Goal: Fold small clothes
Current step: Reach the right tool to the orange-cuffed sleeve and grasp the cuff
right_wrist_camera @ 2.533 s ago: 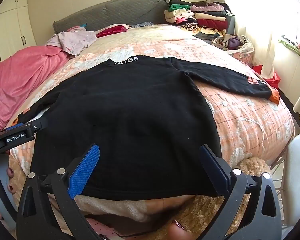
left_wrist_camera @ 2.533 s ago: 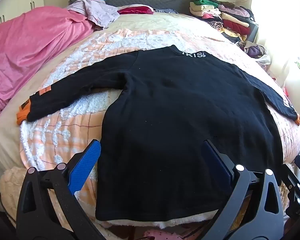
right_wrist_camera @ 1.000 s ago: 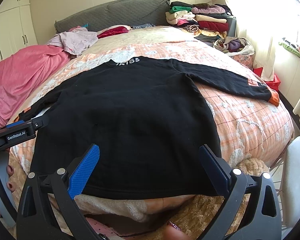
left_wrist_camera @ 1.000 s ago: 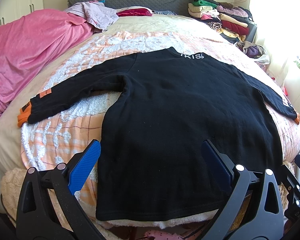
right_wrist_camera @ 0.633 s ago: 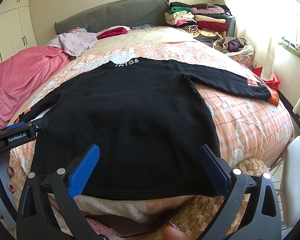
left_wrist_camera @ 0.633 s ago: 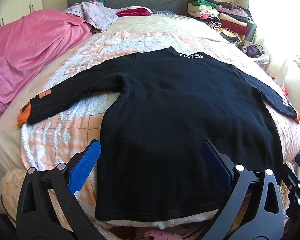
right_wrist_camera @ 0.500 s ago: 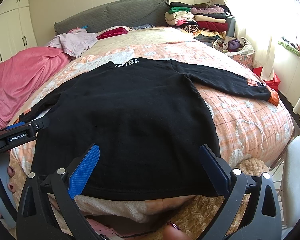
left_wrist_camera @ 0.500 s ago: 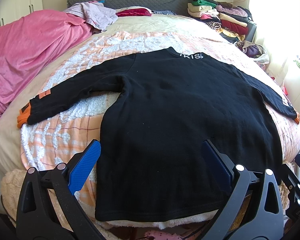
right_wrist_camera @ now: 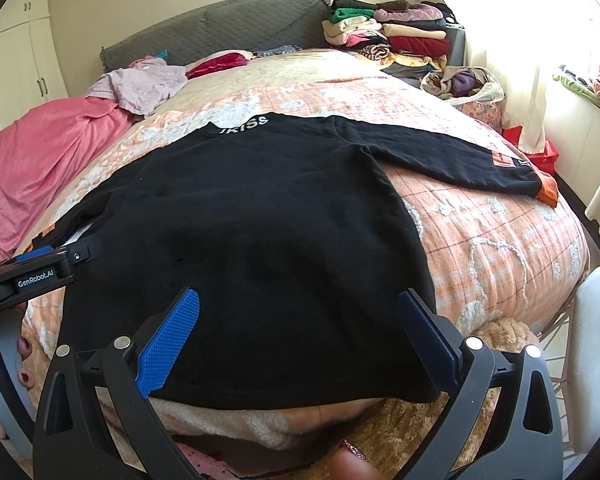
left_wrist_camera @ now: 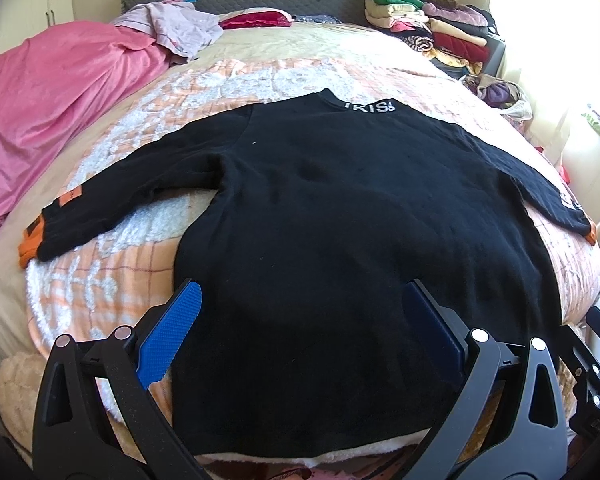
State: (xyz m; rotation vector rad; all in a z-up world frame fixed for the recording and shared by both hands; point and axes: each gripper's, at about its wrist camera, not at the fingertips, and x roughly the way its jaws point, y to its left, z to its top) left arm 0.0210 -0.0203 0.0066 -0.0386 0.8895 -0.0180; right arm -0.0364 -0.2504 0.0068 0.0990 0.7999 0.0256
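Home bedroom: bed (left_wrist_camera: 300,52), headboard (right_wrist_camera: 220,28), wardrobe (right_wrist_camera: 16,68).

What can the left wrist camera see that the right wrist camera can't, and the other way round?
Only the left wrist view shows the whole left sleeve lying flat, out to its orange cuff. Only the right wrist view shows the white cupboard doors, the red bag by the curtain, and the left gripper's body from the side. Both show the black sweater spread flat on the bed, the pink blanket, the stack of folded clothes, and open blue-padded fingers holding nothing.
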